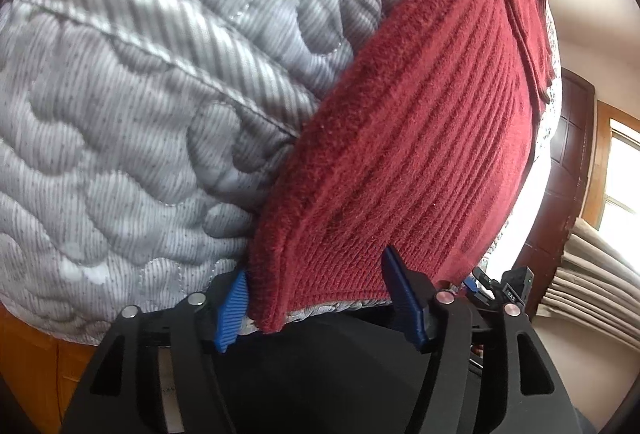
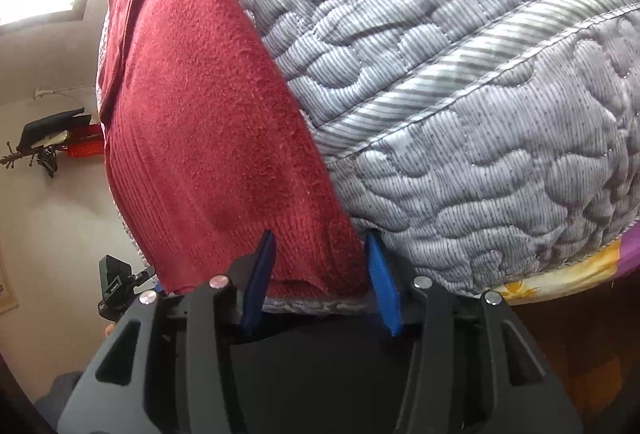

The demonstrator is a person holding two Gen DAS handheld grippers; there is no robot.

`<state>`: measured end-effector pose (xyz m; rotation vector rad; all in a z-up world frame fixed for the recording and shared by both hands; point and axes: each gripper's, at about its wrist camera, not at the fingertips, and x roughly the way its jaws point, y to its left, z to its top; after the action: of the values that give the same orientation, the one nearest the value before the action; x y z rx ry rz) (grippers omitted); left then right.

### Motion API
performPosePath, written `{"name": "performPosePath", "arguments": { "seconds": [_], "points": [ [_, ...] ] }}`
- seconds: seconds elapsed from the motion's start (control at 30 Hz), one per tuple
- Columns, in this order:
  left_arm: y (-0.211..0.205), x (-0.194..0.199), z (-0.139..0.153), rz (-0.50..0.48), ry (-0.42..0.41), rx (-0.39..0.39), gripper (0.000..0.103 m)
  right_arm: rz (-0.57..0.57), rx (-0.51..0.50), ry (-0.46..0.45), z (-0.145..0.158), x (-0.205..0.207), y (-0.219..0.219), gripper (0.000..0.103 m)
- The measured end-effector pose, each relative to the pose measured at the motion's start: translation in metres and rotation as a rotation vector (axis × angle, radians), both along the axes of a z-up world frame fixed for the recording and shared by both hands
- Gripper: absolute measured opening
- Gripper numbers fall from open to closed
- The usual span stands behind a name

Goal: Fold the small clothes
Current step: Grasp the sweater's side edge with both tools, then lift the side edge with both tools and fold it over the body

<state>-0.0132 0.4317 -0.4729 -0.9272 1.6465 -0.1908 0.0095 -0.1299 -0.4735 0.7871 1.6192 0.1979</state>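
A dark red knit garment (image 1: 420, 138) lies flat on a grey quilted bed cover (image 1: 140, 114), with a folded part at its far end. My left gripper (image 1: 318, 296) is open at the garment's near edge, its blue fingers (image 1: 231, 308) straddling the near left corner. In the right wrist view the same garment (image 2: 208, 122) runs away to the upper left over the cover (image 2: 480, 114). My right gripper (image 2: 320, 276) is open, and the near right corner of the hem lies between its fingers (image 2: 383, 284). Each view shows the other gripper at the hem's opposite end.
The cover's near edge hangs just in front of both grippers. A yellow and purple sheet (image 2: 560, 274) shows under it at the right. A dark wooden door (image 1: 568, 162), a window and beige curtains stand beyond the bed. A black object hangs on the wall (image 2: 52, 138).
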Motion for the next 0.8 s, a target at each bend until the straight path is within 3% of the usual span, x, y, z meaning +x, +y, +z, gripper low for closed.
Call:
{"name": "performPosePath", "arguments": {
  "seconds": [0.17,0.23,0.33,0.4,0.6,0.8],
  "points": [
    [-0.004,0.005,-0.003,0.007,0.014,0.003,0.065,0.043,0.055,0.038,-0.014,-0.001,-0.001,0.046],
    [-0.005,0.007,-0.003,0.004,0.014,0.001,0.040,0.078,0.036,0.041,-0.018,-0.001,0.004,0.036],
    [-0.001,0.004,-0.003,0.019,0.021,-0.004,0.023,0.048,0.048,0.049,-0.021,-0.001,-0.001,0.015],
    [0.003,0.001,-0.003,0.041,0.020,-0.007,0.010,0.045,0.066,0.036,-0.018,-0.002,-0.003,0.007],
    [0.009,-0.007,0.012,0.111,-0.036,-0.086,0.006,-0.020,0.169,0.004,0.002,-0.001,-0.012,0.005],
    [0.019,-0.012,0.055,0.218,-0.129,-0.180,0.006,-0.116,0.286,-0.051,0.043,0.003,-0.018,0.005]
  ]
}}
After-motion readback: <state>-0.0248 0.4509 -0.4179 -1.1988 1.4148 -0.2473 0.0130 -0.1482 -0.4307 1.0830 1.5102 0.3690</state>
